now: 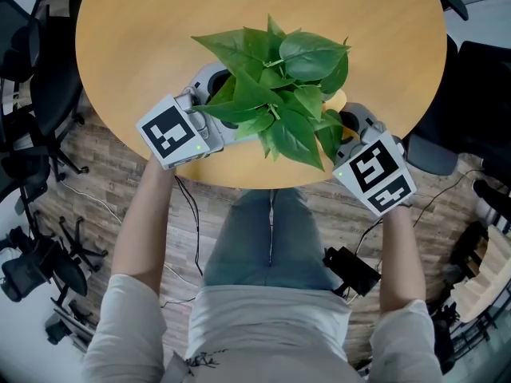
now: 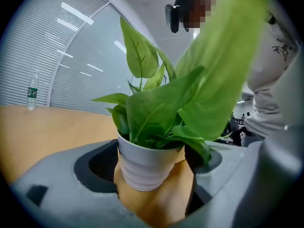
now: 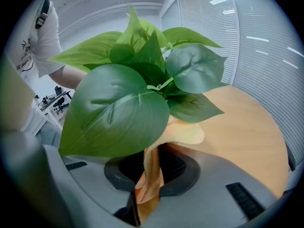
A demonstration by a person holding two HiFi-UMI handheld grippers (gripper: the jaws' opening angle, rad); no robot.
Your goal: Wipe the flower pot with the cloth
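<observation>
At the near edge of the round, light-wooden surface (image 1: pixel 144 38) stands a small white ribbed plastic flower pot (image 2: pixel 147 167) holding a plant with broad green leaves (image 1: pixel 275 86). In the head view the leaves hide the pot almost wholly.

The left gripper (image 1: pixel 211 86) comes at the pot from the person's left, low over the surface. In its own view the pot sits upright between its grey fingers (image 2: pixel 102 163), which are closed against the pot's sides just under the rim.

The right gripper (image 1: pixel 349 120) lies at the plant's other side. Its fingers (image 3: pixel 180 167) are pinched together on a soft yellow-orange cloth (image 3: pixel 149 170). From the pinch the cloth rises in a narrow fold, then spreads out under the leaves towards the pot. Whether it touches the pot wall cannot be seen. A little of the cloth peeps out beside the leaves in the head view.

Far off on the surface, in the left gripper view, stands a clear plastic bottle (image 2: pixel 32 91).
</observation>
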